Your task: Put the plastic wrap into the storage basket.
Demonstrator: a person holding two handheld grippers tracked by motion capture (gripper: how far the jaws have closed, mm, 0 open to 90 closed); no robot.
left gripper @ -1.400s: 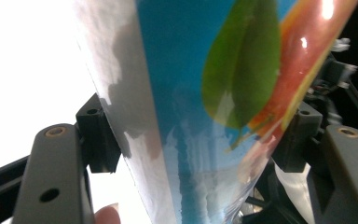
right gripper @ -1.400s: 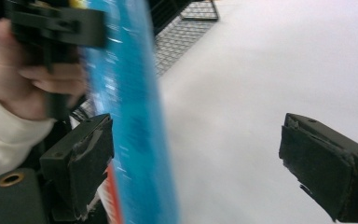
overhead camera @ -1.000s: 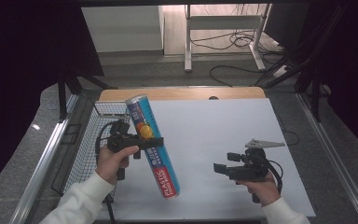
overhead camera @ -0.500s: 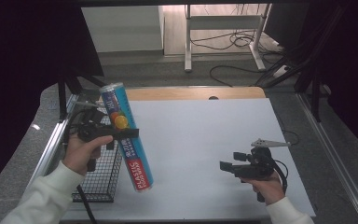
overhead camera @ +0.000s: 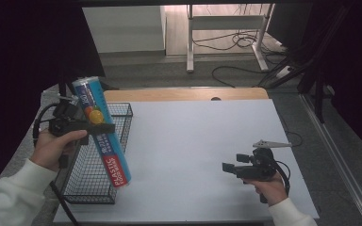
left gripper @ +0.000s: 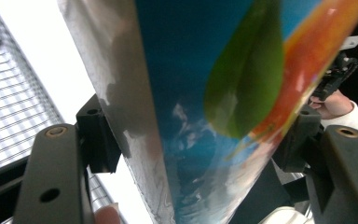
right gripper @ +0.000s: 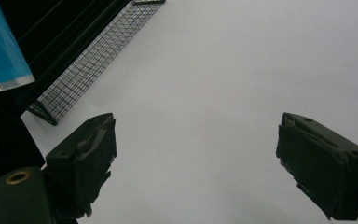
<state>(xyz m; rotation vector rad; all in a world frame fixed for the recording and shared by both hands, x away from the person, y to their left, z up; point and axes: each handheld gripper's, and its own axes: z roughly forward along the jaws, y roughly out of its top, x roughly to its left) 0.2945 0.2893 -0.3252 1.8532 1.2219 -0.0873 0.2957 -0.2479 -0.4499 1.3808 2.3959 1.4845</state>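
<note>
Readable on the red band near the lower end of the blue roll (overhead camera: 102, 134), in white capitals: "PLASTIC FOOD WRAP". Above that, a strip of small white print along the tube, too fine to make out. Elsewhere nothing legible.

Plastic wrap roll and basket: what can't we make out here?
- Plastic wrap roll: small print too tiny in the high view; both ends cut off in the left gripper view.
- Wire basket: part of its inside hidden behind the roll and the left gripper, high view.
</note>
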